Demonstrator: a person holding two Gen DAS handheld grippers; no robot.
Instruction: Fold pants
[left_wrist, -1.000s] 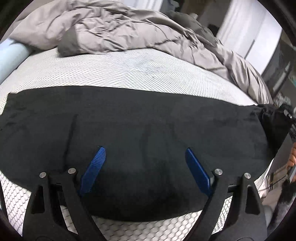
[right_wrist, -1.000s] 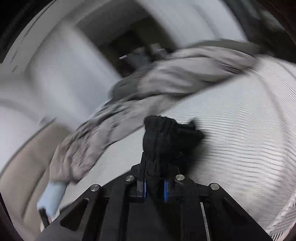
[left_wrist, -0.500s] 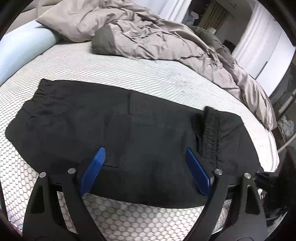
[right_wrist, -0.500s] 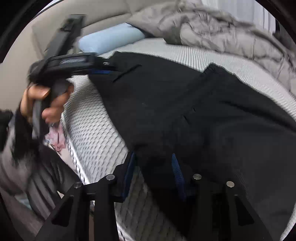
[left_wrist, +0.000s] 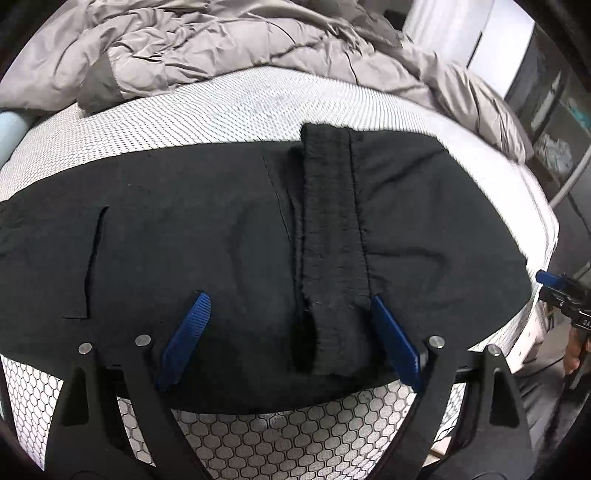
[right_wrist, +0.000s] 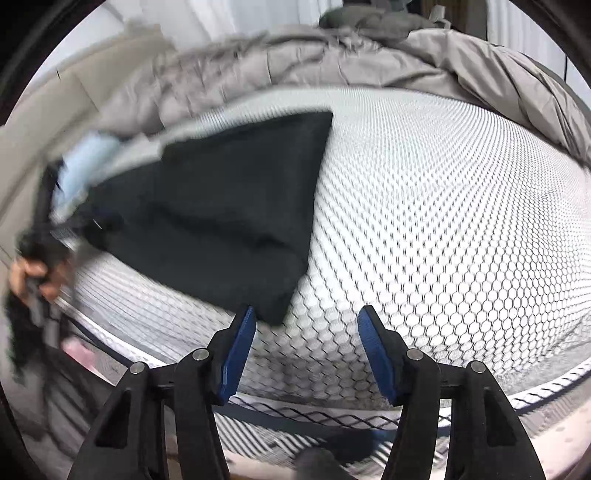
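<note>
We record black pants (left_wrist: 192, 221) with a ribbed black waistband (left_wrist: 332, 236), white bed (right_wrist: 443, 206) cover with dark honeycomb mesh, crumpled taupe-grey duvet (left_wrist: 221, 40), pale blue pillow (right_wrist: 86, 162), and blue-padded black fingers (left_wrist: 186, 339).

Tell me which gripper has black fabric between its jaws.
The left gripper: its open jaws straddle the black pants' ribbed waistband. The right gripper, jaws just opened, frames only white honeycomb-mesh mattress.
</note>
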